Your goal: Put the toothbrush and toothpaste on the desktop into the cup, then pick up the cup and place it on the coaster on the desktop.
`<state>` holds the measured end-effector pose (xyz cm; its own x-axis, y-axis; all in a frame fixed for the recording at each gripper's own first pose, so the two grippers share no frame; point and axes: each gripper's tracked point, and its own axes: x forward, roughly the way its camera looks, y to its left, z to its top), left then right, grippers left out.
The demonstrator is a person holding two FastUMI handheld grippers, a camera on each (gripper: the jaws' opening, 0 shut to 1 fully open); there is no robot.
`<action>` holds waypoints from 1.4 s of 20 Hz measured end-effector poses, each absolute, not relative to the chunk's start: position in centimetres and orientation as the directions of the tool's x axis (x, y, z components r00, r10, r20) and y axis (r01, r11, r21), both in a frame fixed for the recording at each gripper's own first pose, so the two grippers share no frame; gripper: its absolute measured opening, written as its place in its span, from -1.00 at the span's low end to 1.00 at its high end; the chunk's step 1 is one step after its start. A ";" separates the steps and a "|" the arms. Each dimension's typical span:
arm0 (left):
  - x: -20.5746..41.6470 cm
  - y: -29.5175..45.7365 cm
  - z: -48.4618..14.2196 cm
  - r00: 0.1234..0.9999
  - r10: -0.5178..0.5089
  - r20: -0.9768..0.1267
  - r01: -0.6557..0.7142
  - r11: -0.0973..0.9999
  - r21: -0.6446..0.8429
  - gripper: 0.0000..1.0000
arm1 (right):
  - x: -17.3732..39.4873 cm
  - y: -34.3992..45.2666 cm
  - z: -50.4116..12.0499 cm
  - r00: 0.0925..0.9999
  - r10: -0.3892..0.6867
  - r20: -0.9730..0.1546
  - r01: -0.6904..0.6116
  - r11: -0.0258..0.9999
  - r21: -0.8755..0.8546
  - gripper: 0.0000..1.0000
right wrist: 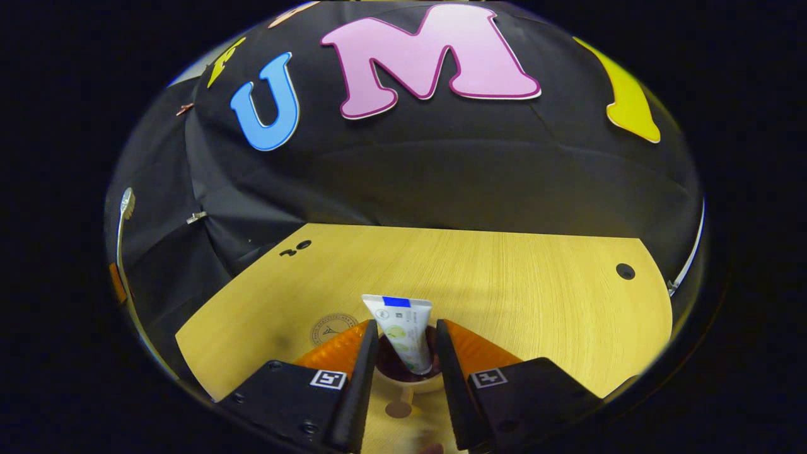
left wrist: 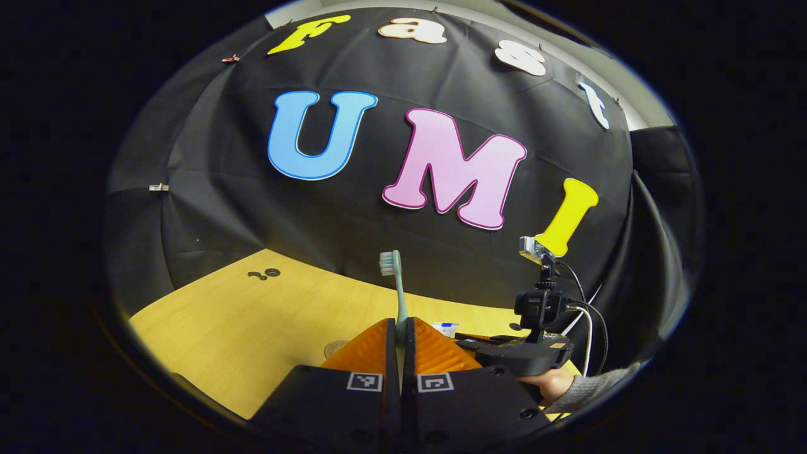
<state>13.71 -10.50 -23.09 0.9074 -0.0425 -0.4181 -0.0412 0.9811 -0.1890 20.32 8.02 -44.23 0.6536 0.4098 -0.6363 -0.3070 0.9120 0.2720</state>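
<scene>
In the left gripper view, the left gripper (left wrist: pixel 401 340) is closed on the toothbrush (left wrist: pixel 397 287), upright at frame centre. In the right gripper view, the right gripper (right wrist: pixel 406 353) stands open around the toothpaste (right wrist: pixel 403 334), which leans in the cup (right wrist: pixel 406 372); the coaster (right wrist: pixel 331 328) lies left on the desktop (right wrist: pixel 536 302).

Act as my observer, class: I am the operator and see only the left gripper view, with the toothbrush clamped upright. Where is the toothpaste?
Observer: The toothpaste tube stands inside the cup, cap end down.
Operator: Is the right gripper gripping it?
Observer: No. The right gripper is open, its fingers on either side of the tube without pressing.
Operator: Is the cup on the coaster yet?
Observer: Not yet. The coaster lies on the desktop beside the cup.
</scene>
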 end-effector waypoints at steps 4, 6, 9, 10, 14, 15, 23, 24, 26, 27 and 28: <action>15.3 -12.0 -22.9 0.918 -0.057 -0.393 -0.021 0.981 -0.193 -0.87 | 20.4 6.9 -41.7 0.681 0.427 -0.595 -0.271 0.902 0.337 0.05; 16.5 -12.8 -23.0 0.925 -0.067 -0.375 -0.011 0.979 -0.204 -0.88 | 20.5 5.2 -39.7 0.713 0.416 -0.564 -0.229 0.899 0.373 0.28; 19.1 -14.1 -23.5 0.942 -0.064 -0.329 -0.010 0.976 -0.218 -0.89 | 20.1 2.0 -37.3 0.755 0.388 -0.529 -0.177 0.897 0.405 0.28; 20.0 -14.2 -23.9 0.949 -0.050 -0.312 -0.021 0.975 -0.221 -0.89 | 19.8 0.9 -36.9 0.763 0.379 -0.524 -0.165 0.897 0.409 0.28; 23.3 -13.9 -26.7 0.961 0.069 -0.269 -0.136 0.962 -0.238 -0.88 | 18.2 -2.9 -36.7 0.773 0.346 -0.532 -0.112 0.900 0.422 0.27; 23.7 -13.4 -27.8 0.956 0.117 -0.268 -0.186 0.951 -0.247 -0.88 | 17.8 -3.7 -37.0 0.771 0.338 -0.539 -0.097 0.900 0.425 0.27; 25.8 -14.7 -34.5 0.926 0.254 -0.279 -0.331 0.902 -0.278 -0.88 | 15.9 -6.9 -38.7 0.754 0.335 -0.566 -0.079 0.900 0.428 0.27; 26.0 -15.0 -35.0 0.925 0.256 -0.281 -0.331 0.905 -0.267 -0.89 | 15.8 -6.9 -38.8 0.750 0.339 -0.567 -0.081 0.899 0.430 0.27; 26.3 -15.8 -35.7 0.928 0.247 -0.279 -0.314 0.921 -0.230 -0.88 | 15.6 -6.9 -39.0 0.747 0.346 -0.568 -0.088 0.898 0.431 0.28; 26.0 -16.2 -36.0 0.932 0.237 -0.274 -0.298 0.931 -0.208 -0.88 | 15.4 -7.0 -39.1 0.744 0.348 -0.571 -0.089 0.898 0.431 0.27; 26.1 -16.5 -35.6 0.942 0.232 -0.242 -0.279 0.944 -0.179 -0.88 | 15.3 -6.9 -39.2 0.741 0.350 -0.573 -0.089 0.897 0.433 0.28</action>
